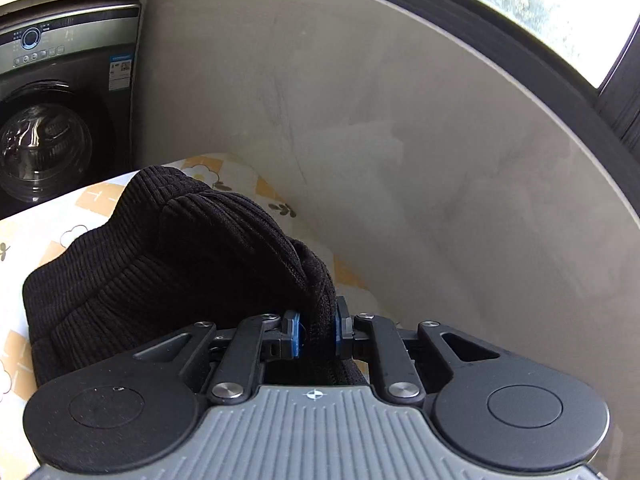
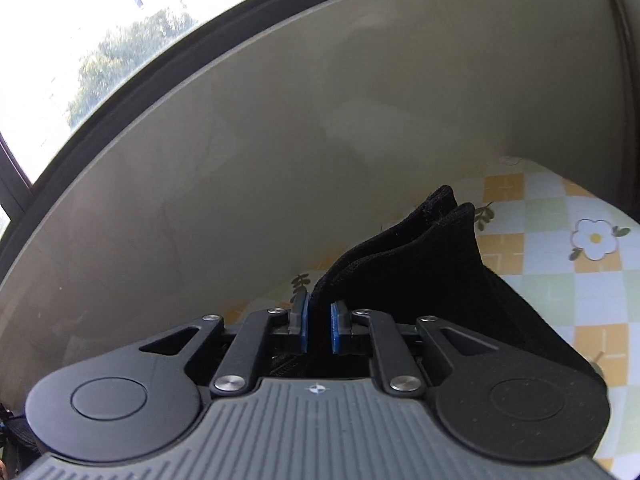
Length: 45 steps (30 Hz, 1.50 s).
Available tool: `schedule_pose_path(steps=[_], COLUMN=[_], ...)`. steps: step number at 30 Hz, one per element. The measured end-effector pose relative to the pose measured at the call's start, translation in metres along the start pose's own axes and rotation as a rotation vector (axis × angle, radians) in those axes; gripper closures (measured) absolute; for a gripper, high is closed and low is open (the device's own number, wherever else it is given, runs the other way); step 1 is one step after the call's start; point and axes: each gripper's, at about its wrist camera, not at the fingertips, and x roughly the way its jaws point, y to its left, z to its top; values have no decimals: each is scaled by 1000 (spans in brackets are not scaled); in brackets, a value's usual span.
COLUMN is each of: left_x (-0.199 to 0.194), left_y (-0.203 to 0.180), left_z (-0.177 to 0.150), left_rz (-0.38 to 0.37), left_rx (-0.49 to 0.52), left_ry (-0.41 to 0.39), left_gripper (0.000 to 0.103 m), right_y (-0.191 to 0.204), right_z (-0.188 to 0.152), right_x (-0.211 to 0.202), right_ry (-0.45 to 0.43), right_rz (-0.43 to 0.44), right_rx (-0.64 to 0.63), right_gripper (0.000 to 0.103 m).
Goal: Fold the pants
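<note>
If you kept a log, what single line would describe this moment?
step: fold in progress | left gripper: shut on black pants | right gripper: shut on pants | surface: checked floral cloth

Right hand-held gripper (image 2: 319,326) pinches black pants (image 2: 420,264); checked tablecloth (image 2: 560,216) beneath.

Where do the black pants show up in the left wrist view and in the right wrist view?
Left wrist: pants fill the lower left, an edge pinched in the left tool.
Right wrist: pants rise right of centre, cuffs up, pinched in the right tool.
Shared landmark: the flowered checked cloth under them, against the beige wall.
</note>
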Motion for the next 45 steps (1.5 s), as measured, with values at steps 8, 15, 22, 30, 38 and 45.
schedule_pose_path(steps=[8, 15, 22, 30, 38, 45], left_x=[-10, -92, -160, -183, -197, -177], left_y=[-8, -12, 11, 50, 48, 23], left_z=[-26, -71, -139, -169, -208, -233], left_rz=[-124, -249, -297, -247, -321, -188], left_rx=[134, 295, 499, 546, 713, 851], left_ry=[95, 93, 108, 189, 254, 223], left_gripper=[56, 53, 53, 53, 60, 62], right_y=[-22, -46, -79, -65, -53, -44], right_z=[-2, -16, -64, -99, -98, -95], right_x=[-5, -73, -126, -138, -135, -133], right_ry=[9, -63, -94, -57, -49, -43], right_rz=[-2, -75, -145, -128, -105, -86], right_rx=[30, 66, 198, 205, 181, 157], right_gripper=[58, 58, 58, 61, 61, 61])
